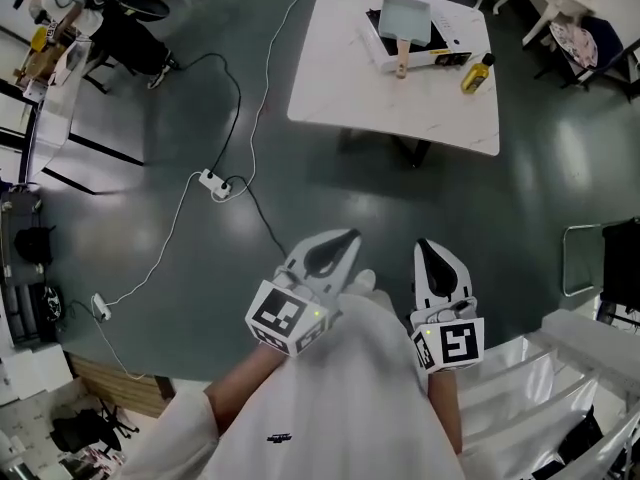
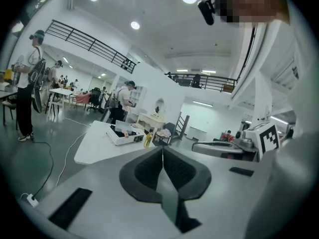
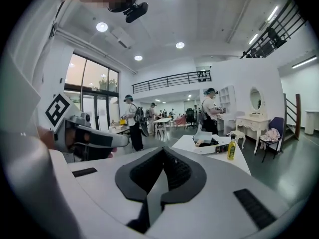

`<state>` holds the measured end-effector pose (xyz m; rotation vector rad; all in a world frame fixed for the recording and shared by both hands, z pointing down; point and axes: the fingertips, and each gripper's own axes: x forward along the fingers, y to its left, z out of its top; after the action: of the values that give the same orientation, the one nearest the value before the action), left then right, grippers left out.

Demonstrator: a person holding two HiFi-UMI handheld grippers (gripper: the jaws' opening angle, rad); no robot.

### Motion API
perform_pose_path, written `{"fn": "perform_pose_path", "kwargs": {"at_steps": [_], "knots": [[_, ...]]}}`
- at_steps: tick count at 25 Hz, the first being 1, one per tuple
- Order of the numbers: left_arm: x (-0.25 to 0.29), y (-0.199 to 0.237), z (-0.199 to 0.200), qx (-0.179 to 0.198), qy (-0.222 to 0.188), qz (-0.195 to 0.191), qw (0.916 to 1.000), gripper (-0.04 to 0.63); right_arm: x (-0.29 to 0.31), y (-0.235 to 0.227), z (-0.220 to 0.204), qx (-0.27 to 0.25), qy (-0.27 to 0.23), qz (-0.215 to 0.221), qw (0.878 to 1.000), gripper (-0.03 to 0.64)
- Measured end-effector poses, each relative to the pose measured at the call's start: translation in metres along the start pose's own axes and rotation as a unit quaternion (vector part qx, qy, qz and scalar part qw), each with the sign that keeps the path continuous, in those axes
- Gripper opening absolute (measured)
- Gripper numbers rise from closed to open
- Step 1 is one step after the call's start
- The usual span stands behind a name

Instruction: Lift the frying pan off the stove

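The frying pan, a pale rectangular one with a wooden handle, sits on a white stove at the far side of a white surface, well apart from both grippers. Its handle points back toward the person and sticks out over the stove's near edge. A yellow bottle stands just beside the stove, on its right in the head view, near the edge of the surface. The person stands back on the dark floor in a white top, with both grippers held close in front of the body and a stretch of bare floor between them and the surface. The left gripper has its fingers pressed together with nothing between them; in its own view the dark pads meet along one thin line. The right gripper is the same, fingers closed on each other and holding nothing. Both point roughly forward toward the surface, tilted a little downward, and they are side by side, near each other but not touching. Each gripper view shows the other gripper's marker cube at its edge, and the stove, pan and bottle small in the distance beyond the fingertips. A white cable runs across the floor from near the surface to a power strip on the person's left. Other people stand near tables farther back in the room.
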<state>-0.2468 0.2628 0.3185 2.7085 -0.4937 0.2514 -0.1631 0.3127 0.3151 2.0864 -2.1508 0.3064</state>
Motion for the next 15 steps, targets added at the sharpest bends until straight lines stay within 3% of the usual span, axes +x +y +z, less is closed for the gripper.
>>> {"fn": "perform_pose_path", "kwargs": {"at_steps": [8,15], "knots": [[0.007,-0.004,-0.004,-0.002,-0.002,0.033,0.9995,0.005,-0.013,-0.009,-0.005,0.010,-0.003,0.011,1.000,-0.002],[0.034,-0.024,-0.016,0.005,0.005,0.017,0.9998,0.005,-0.032,-0.044,-0.015,0.005,-0.005,-0.020,1.000,0.000]]}}
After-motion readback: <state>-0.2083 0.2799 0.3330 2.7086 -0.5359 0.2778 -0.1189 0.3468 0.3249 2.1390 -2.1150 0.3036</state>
